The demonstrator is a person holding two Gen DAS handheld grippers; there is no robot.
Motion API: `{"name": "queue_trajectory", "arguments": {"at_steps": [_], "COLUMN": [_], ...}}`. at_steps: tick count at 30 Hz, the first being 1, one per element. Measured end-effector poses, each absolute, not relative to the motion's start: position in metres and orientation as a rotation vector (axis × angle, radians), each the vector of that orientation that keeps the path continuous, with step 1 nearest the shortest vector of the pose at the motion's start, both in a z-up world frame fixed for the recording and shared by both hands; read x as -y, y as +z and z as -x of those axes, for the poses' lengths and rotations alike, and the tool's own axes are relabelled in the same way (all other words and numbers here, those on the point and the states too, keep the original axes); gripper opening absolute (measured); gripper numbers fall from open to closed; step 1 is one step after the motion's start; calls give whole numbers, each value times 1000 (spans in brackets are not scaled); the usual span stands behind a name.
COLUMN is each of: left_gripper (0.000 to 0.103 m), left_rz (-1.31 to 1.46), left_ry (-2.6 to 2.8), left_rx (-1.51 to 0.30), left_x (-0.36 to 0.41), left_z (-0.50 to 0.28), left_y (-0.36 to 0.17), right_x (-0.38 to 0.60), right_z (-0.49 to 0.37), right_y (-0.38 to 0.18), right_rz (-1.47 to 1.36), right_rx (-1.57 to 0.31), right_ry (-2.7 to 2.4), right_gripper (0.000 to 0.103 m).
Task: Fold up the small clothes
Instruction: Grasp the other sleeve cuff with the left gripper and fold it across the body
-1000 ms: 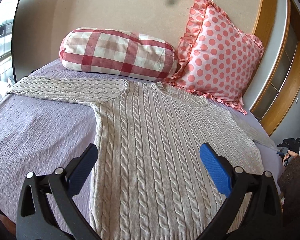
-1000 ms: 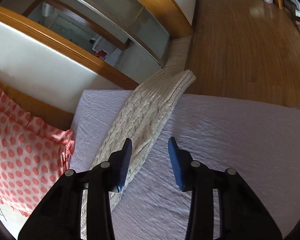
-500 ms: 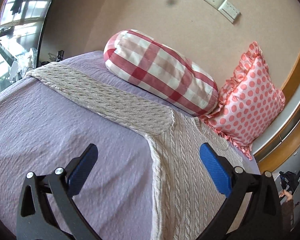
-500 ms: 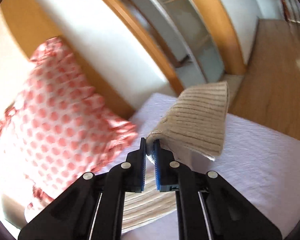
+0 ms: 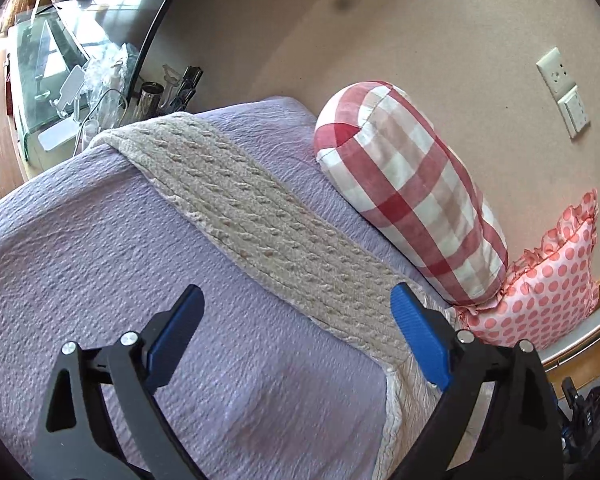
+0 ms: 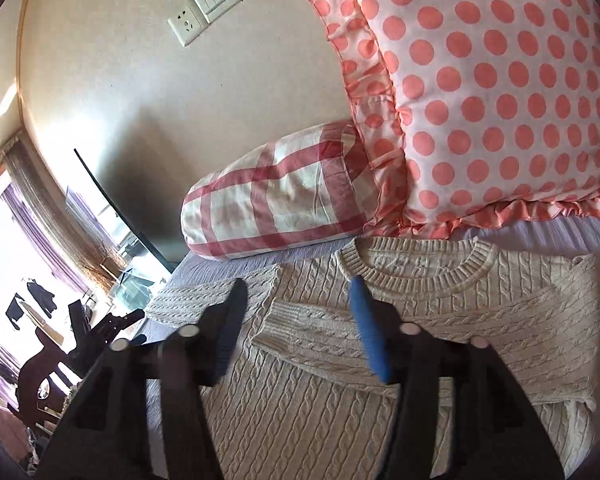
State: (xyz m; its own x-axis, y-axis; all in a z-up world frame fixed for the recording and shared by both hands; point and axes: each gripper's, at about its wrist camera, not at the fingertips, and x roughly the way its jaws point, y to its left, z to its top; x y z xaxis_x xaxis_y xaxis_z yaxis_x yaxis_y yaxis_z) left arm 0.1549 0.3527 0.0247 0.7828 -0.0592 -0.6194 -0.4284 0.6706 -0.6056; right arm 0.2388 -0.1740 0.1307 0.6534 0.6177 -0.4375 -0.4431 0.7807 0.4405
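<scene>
Sweater point(image 6: 380, 360) lies flat on the bed point(image 5: 100, 280), collar near the dotted pillow point(image 6: 500, 100). Half a second ago the right tongs point(image 6: 296, 320) pinched one sleeve's cuff in the air; now that sleeve point(image 6: 380, 332) lies folded across the chest and the tongs stand wide, empty. Judged: first sleeve fold done. Left tongs point(image 5: 296, 332) wide, empty, hovering over the other sleeve point(image 5: 260, 220), which is stretched out beside the checked bolster point(image 5: 412, 192). Hem cut off; right fingers blurred.

Sweater point(image 6: 380, 360) on bed point(image 5: 100, 260), pillows point(image 6: 284, 204) behind.
</scene>
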Motion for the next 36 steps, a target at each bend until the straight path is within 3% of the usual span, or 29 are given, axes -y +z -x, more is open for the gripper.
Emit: {"name": "queue_trajectory", "arguments": {"at_steps": [5,8,11,13,14,17,20,26,31,34,36], "left_gripper": [79,66,47,15,7,7,6,6,12,12,14], "left_rz": [960,1054,1127,1149,1149,1039,752,137,-272,-350,-283], "left_ry": [275,286,314,357,374,404,359,-60,-376,-371,-351], "left_rx": [-680,-643,-627,-644,-661,-696,-666,-586,-680,-707,-713], "left_x": [-397,-423,-447,-460,-465,-457,-407,-174,23,38,13], "left_z": [-169,-173,-178,-180,-181,-187,-204,-235,-221,-203,-190], "left_y": [3,-4,-12,-18,-21,-4,53,153,94,61,60], "right_x": [218,240,254,260,261,267,276,288,286,296,300], "right_z": [-228,-223,-222,-222,-223,-225,-226,-228,-244,-259,-271], "right_y": [135,127,116,108,104,97,96,98,82,63,50], "right_rz": [-315,-333,-360,-379,-386,-398,-411,-458,-486,-538,-549], "right_rx": [-551,-557,-570,-581,-588,-604,-589,-573,-664,-758,-820], "right_ry": [525,475,453,450,450,451,443,416,420,430,417], "right_gripper": [79,80,81,82,82,82,82,82,82,81,73]}}
